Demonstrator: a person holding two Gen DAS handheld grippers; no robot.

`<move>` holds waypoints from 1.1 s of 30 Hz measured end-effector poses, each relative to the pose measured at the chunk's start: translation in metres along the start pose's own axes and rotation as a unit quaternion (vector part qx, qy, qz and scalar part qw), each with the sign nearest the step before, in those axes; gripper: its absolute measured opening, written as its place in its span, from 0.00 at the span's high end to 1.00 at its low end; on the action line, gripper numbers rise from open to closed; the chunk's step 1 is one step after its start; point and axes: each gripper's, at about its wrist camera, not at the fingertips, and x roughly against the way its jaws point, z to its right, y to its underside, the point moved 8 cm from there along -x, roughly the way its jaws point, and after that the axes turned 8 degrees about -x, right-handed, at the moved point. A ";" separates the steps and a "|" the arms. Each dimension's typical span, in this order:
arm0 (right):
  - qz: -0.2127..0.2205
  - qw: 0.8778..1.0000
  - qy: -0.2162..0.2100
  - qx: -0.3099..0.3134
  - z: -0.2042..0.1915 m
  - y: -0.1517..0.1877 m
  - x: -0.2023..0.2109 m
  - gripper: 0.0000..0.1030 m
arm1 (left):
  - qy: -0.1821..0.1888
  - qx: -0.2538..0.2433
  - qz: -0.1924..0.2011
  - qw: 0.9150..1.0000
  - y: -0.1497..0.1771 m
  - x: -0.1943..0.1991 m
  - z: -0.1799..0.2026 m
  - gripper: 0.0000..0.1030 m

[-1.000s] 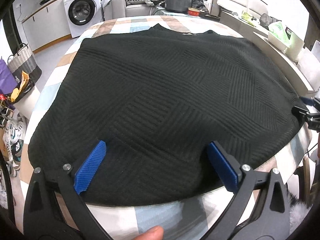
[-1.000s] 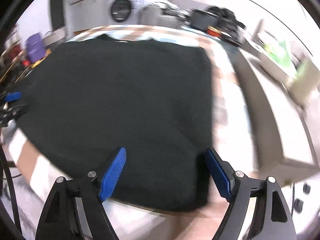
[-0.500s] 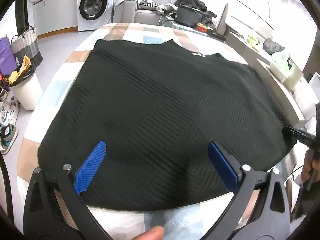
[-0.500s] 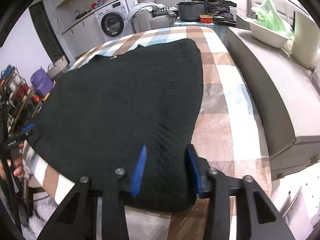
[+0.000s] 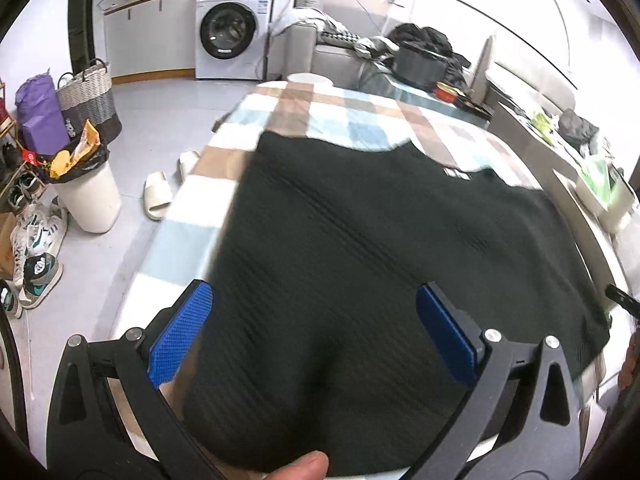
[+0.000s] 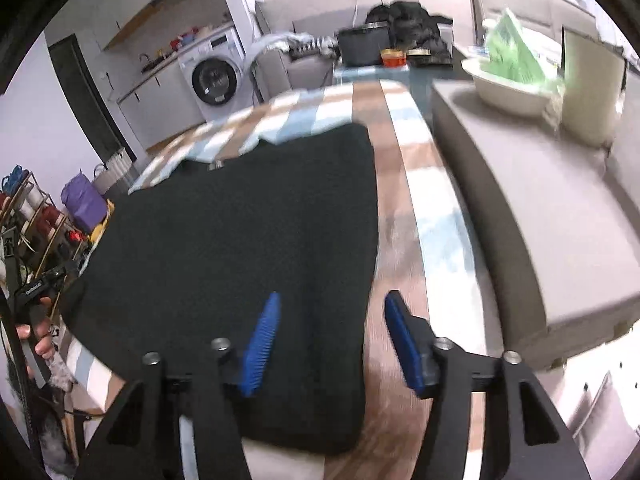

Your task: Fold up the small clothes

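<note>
A black ribbed knit sweater point(image 5: 380, 248) lies spread flat on the checked tablecloth point(image 5: 336, 116), collar at the far end. My left gripper point(image 5: 314, 332) is wide open over the sweater's near left hem. In the right wrist view the sweater point(image 6: 240, 240) fills the left half of the table. My right gripper point(image 6: 332, 336) is part open and straddles the sweater's near right edge, one blue pad over the cloth, the other over bare tablecloth point(image 6: 404, 184).
A grey sofa point(image 6: 532, 208) with a bowl point(image 6: 512, 92) runs along the table's right side. A white bin point(image 5: 88, 196), slippers point(image 5: 158, 196), shoes and a basket point(image 5: 86, 96) stand on the floor at left. A washing machine point(image 5: 230, 36) and a dark pot point(image 5: 420, 66) are behind.
My right gripper's jaws have opened wider than half a second ago. Both grippers have lifted and tilted, so more of the room shows. The sweater lies as before.
</note>
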 end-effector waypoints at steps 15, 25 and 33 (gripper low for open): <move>0.010 1.000 -0.020 -0.004 -0.028 -0.090 -0.048 0.15 | -0.029 0.011 -0.028 0.999 -0.089 -0.091 -0.053 0.04; -0.009 0.999 0.034 0.003 -0.008 -0.115 -0.104 0.17 | 0.001 0.004 -0.096 0.995 -0.083 -0.166 -0.045 0.39; -0.040 0.998 0.046 0.008 -0.001 -0.111 -0.133 0.26 | 0.002 0.009 -0.085 0.996 -0.090 -0.171 -0.044 0.39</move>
